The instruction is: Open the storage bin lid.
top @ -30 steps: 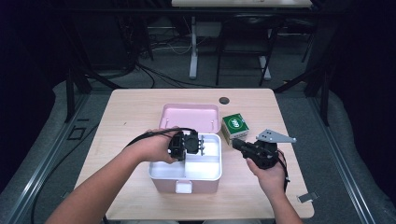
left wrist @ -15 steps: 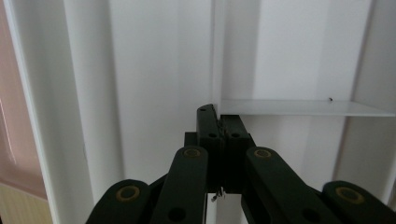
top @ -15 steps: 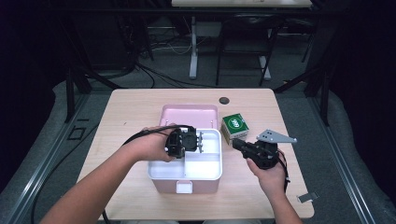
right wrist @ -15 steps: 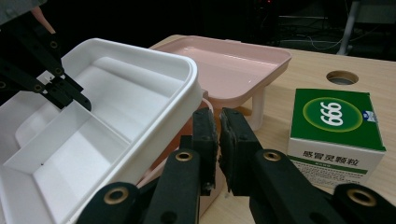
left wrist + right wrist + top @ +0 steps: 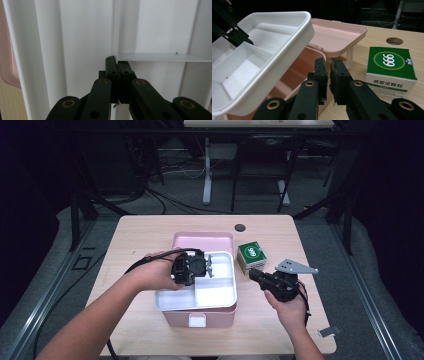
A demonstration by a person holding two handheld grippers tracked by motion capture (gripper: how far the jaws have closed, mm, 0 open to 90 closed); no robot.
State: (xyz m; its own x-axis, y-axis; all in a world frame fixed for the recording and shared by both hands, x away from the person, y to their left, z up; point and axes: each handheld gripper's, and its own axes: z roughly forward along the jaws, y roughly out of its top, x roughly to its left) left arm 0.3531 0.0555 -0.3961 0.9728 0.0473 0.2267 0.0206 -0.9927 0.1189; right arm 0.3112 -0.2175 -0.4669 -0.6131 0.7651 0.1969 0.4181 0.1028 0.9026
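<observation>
A white divided tray (image 5: 220, 295) hangs tilted just above the open pink box (image 5: 175, 317). My left gripper (image 5: 209, 266) is shut on the tray's thin divider wall (image 5: 160, 57), its jaws (image 5: 117, 61) pressed together at the wall's end. The right gripper view shows the tray (image 5: 274, 32) lifted clear of the pink box (image 5: 297, 72), with the left gripper (image 5: 249, 42) holding it from the far side. My right gripper (image 5: 252, 272) hovers right of the box, shut with nothing between its jaws (image 5: 328, 62). A green carton (image 5: 251, 256) marked 999 (image 5: 390, 65) stands just beyond it.
The pink lid (image 5: 202, 242) lies open flat behind the box. A round cable hole (image 5: 240, 227) sits near the table's far edge. A small grey clip (image 5: 327, 331) lies by the front right corner. Bare wood stretches on the table's left side.
The left hand has risen a little with the white tray, which now sits higher and tilted above the pink box. The right hand has kept still.
</observation>
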